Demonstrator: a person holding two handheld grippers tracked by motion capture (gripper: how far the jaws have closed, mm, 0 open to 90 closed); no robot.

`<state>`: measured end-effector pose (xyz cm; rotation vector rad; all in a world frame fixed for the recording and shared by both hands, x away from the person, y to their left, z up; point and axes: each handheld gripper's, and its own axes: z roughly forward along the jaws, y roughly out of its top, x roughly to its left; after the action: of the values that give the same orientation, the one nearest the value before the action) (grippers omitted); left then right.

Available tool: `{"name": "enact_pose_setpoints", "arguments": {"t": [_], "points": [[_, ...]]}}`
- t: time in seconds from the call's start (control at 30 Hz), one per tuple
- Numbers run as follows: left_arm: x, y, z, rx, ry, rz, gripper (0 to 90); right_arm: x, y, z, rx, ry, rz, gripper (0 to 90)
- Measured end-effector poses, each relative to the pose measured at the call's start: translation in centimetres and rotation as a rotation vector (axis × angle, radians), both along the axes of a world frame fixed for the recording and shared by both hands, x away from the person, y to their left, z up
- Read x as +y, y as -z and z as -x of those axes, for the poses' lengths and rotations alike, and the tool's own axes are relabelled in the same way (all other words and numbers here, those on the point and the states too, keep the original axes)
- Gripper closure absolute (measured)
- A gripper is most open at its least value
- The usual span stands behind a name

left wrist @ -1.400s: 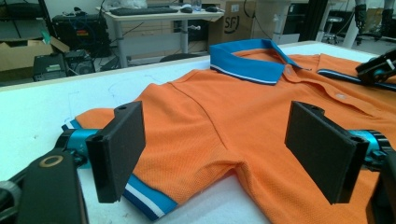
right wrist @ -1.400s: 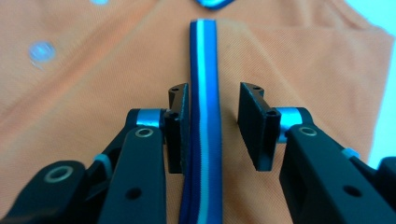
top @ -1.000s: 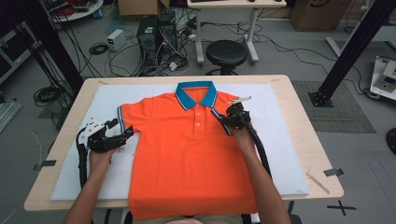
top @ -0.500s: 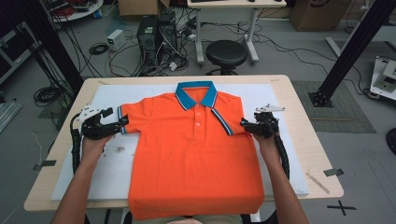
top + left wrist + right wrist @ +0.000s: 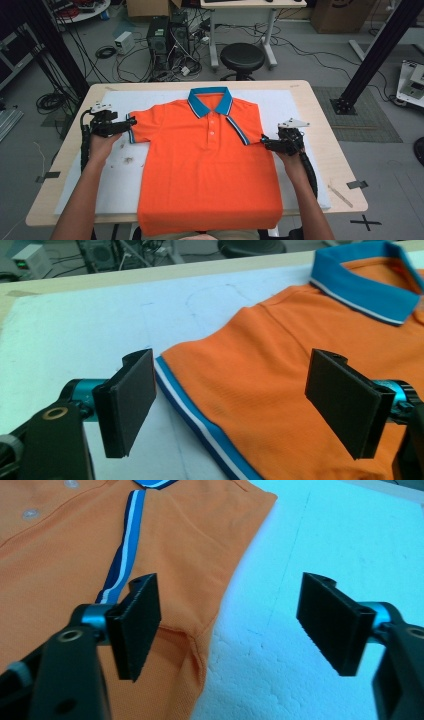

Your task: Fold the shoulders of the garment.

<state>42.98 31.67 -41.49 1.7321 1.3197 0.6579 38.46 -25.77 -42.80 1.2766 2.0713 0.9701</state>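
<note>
Moved: right gripper out to shirt's right edge, jaws just opening wide, empty | left gripper agape at left sleeve | orange polo shirt mid-table | done: right sleeve folded in | left: left sleeve, body folds

Grey floor — black stool, tangled cables

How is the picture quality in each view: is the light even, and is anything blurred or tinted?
High view: soft, even light, slightly grainy, weak shadows around the orange polo shirt. Left gripper view: the sleeve is sharp, the left tool jaws slightly soft, the white mat looks bluish. Right gripper view: stronger cyan tint on the mat, the right tool jaws dark with little detail.
</note>
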Motion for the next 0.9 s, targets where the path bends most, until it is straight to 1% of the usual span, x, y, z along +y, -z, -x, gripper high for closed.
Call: {"name": "enact_pose_setpoints", "arguments": {"t": [0.03,0.07,0.13,0.17,0.2,0.23,0.27,0.3,0.33,0.37,0.4,0.43,0.47,0.5,0.6,0.63,0.67,0.7,0.73,0.77,0.8,0.83,0.87,0.9], "points": [[-0.4,0.3,-0.5,0.019,-0.005,-0.024,20.6,-0.1,0.1,-0.1,0.003,0.005,-0.002,22.7],[-0.7,0.6,-0.8,0.027,-0.011,-0.038,21.3,-0.1,0.1,-0.1,0.005,0.007,-0.010,22.2],[-1.0,1.4,-1.3,0.064,-0.033,-0.060,22.9,-0.2,0.0,-0.1,0.004,0.008,-0.016,22.2],[-1.0,1.8,-1.6,0.083,-0.044,-0.060,24.4,-0.3,0.0,-0.1,0.002,0.006,-0.015,22.2],[-1.1,2.2,-1.8,0.098,-0.056,-0.045,25.6,-0.3,0.0,-0.1,0.002,0.006,-0.016,22.2],[-1.2,2.5,-2.0,0.119,-0.066,-0.039,25.7,-0.3,0.1,0.0,0.004,0.009,-0.017,22.2],[-1.2,2.5,-2.0,0.119,-0.066,-0.039,25.8,-0.3,0.1,0.0,0.004,0.009,-0.017,22.2],[-1.3,2.8,-2.2,0.136,-0.071,-0.040,25.8,-0.4,0.1,0.0,0.008,0.016,-0.025,22.2],[-1.5,3.1,-2.3,0.145,-0.070,-0.048,26.7,-0.4,0.1,0.0,0.007,0.014,-0.025,22.2],[-1.8,3.3,-2.4,0.157,-0.070,-0.066,26.7,-0.4,0.1,0.0,0.007,0.014,-0.025,22.2],[-2.1,3.6,-2.6,0.167,-0.071,-0.079,29.5,-0.5,0.2,0.0,0.011,0.017,-0.028,22.2],[-2.1,3.6,-2.6,0.167,-0.071,-0.079,29.6,-0.5,0.2,0.0,0.011,0.017,-0.028,22.2],[-2.3,3.8,-2.7,0.179,-0.081,-0.096,30.4,-0.5,0.2,0.0,0.012,0.015,-0.026,22.2],[-2.4,4.0,-2.7,0.184,-0.078,-0.101,31.8,-0.5,0.2,0.0,0.012,0.016,-0.025,22.3],[-2.4,3.9,-2.7,0.184,-0.083,-0.100,34.0,-0.7,0.2,0.0,0.013,0.017,-0.026,22.4],[-2.4,3.9,-2.7,0.183,-0.084,-0.099,38.1,-0.7,0.2,0.0,0.011,0.016,-0.026,22.5],[-2.4,3.8,-2.6,0.185,-0.084,-0.100,45.3,-0.8,0.2,0.0,0.012,0.019,-0.028,22.5],[-2.3,3.7,-2.5,0.183,-0.083,-0.103,45.3,-0.8,0.2,0.0,0.012,0.019,-0.028,22.5],[-2.3,3.7,-2.4,0.180,-0.078,-0.099,51.7,-0.8,0.2,0.0,0.012,0.019,-0.029,22.6],[-2.2,3.7,-2.2,0.178,-0.078,-0.073,61.3,-0.9,0.2,0.0,0.011,0.018,-0.026,23.0],[-2.2,3.7,-2.2,0.178,-0.078,-0.073,67.4,-0.9,0.2,0.1,0.012,0.018,-0.027,23.0],[-2.1,3.7,-2.2,0.180,-0.072,-0.048,67.4,-0.9,0.2,0.1,0.012,0.018,-0.027,23.0],[-2.2,3.7,-2.1,0.182,-0.068,-0.034,72.5,-0.9,0.2,0.1,0.012,0.019,-0.028,23.0],[-2.4,3.6,-2.1,0.178,-0.057,-0.036,77.1,-0.9,0.2,0.1,0.013,0.022,-0.030,23.0]]}}
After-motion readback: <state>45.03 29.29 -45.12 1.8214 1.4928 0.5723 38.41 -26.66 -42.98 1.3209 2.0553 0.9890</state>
